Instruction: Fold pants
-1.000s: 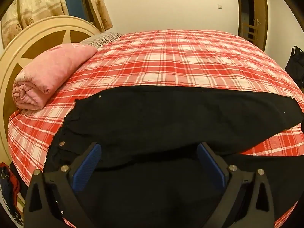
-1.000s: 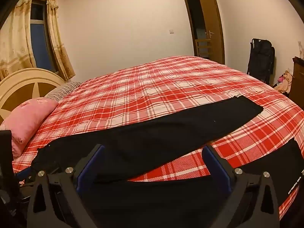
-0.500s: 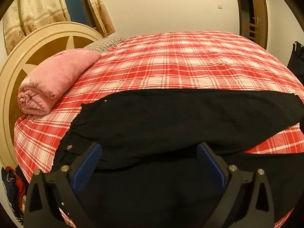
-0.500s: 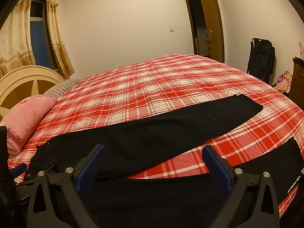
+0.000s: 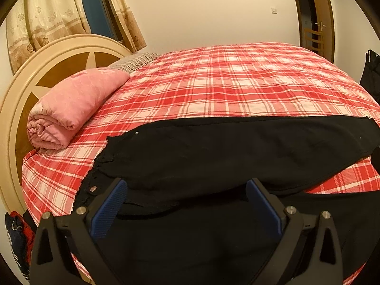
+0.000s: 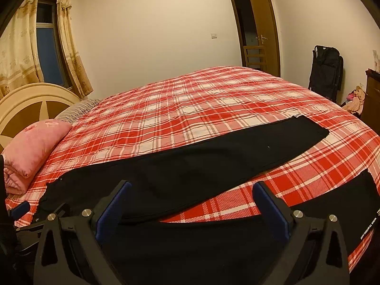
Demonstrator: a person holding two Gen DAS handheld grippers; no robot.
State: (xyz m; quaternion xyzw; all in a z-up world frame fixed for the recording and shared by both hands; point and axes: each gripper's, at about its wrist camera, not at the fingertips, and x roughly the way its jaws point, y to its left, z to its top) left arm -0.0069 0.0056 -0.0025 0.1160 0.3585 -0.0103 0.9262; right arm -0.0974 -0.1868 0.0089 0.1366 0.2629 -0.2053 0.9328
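Observation:
Black pants [image 5: 213, 152] lie spread flat on a red plaid bed [image 5: 237, 83], waistband at the left, two legs running right. They also show in the right wrist view [image 6: 190, 173], the far leg's hem at the right and the near leg along the bed's front edge. My left gripper [image 5: 186, 201] is open and empty, hovering over the near leg close to the waistband. My right gripper [image 6: 190, 204] is open and empty, above the near leg further right. The left gripper's tip [image 6: 21, 207] shows at the right view's left edge.
A rolled pink blanket [image 5: 68, 109] lies by the round cream headboard [image 5: 35, 71] at the left. A striped pillow [image 6: 76, 110] sits behind it. A black bag [image 6: 326, 71], an open door [image 6: 258, 28] and a dresser [image 6: 372, 95] stand beyond the bed.
Both grippers have pulled back and risen slightly, so more of the room shows. The pants have not moved and both grippers stay open.

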